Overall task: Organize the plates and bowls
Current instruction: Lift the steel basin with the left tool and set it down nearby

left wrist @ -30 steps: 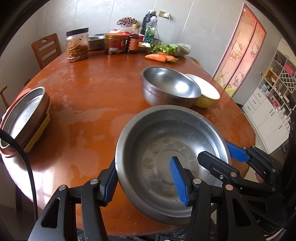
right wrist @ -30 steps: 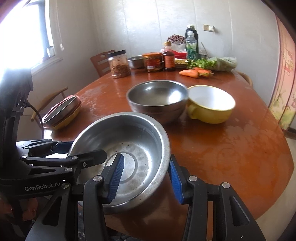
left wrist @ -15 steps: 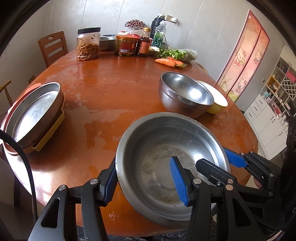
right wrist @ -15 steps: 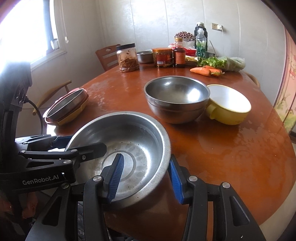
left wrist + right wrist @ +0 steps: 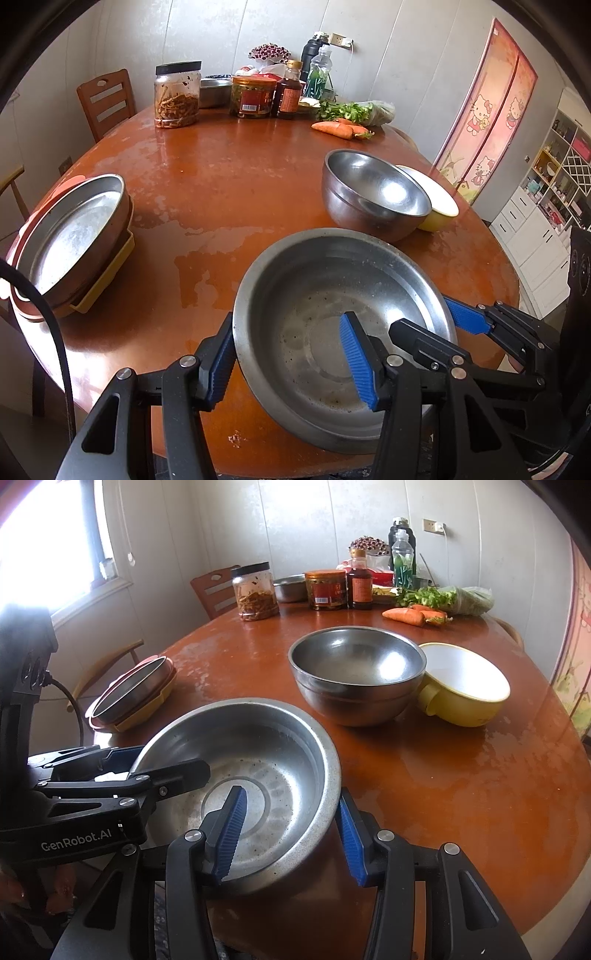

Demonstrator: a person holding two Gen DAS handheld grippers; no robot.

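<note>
The wide steel bowl sits tilted at the near edge of the tabletop, gripped on opposite rims: the left gripper and the right gripper are each clamped across its wall, one pad inside, one outside. Beyond the wide steel bowl stands a deeper steel bowl, touching a yellow bowl. Far left of it, stacked plates.
</note>
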